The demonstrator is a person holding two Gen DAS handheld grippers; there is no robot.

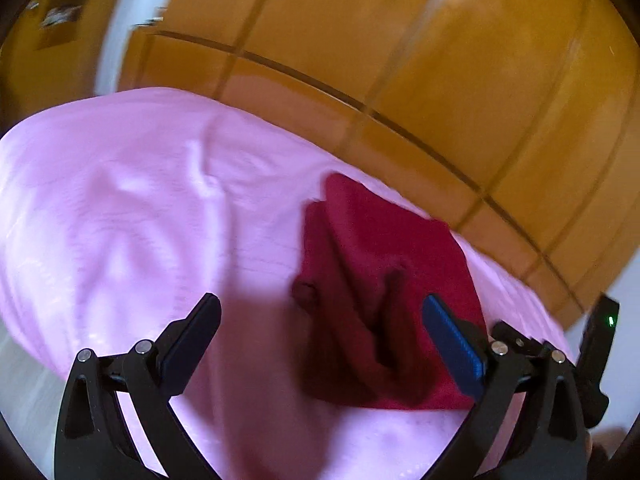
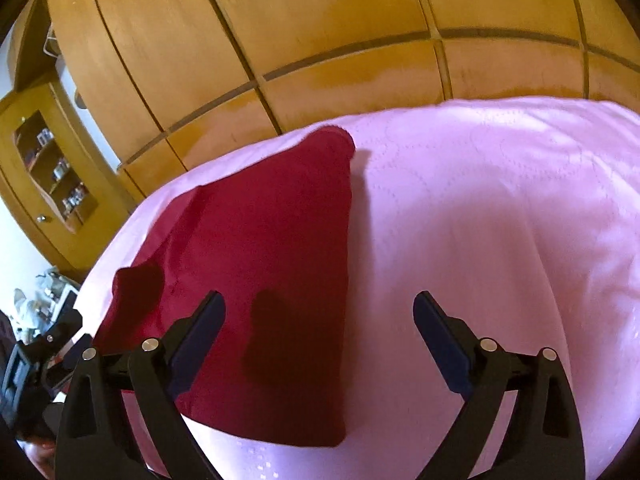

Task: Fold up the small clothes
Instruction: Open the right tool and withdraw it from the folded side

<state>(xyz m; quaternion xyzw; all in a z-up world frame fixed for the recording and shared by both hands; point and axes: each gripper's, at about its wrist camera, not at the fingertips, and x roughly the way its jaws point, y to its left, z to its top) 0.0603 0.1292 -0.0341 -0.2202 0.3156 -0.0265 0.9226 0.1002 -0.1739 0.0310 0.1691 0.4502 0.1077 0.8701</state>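
A small dark red garment lies folded on the pink bed cover. In the left wrist view it sits ahead and right of centre, with creases down its middle. My left gripper is open and empty above its near left part. In the right wrist view the red garment lies flat, with a straight right edge. My right gripper is open and empty above that near right edge. The left gripper's body shows at the far left of the right wrist view.
A wooden wardrobe wall stands just behind the bed. A glass-fronted cabinet with small items is at the left. The pink bed cover stretches to the right of the garment. The right gripper's body shows at the left wrist view's right edge.
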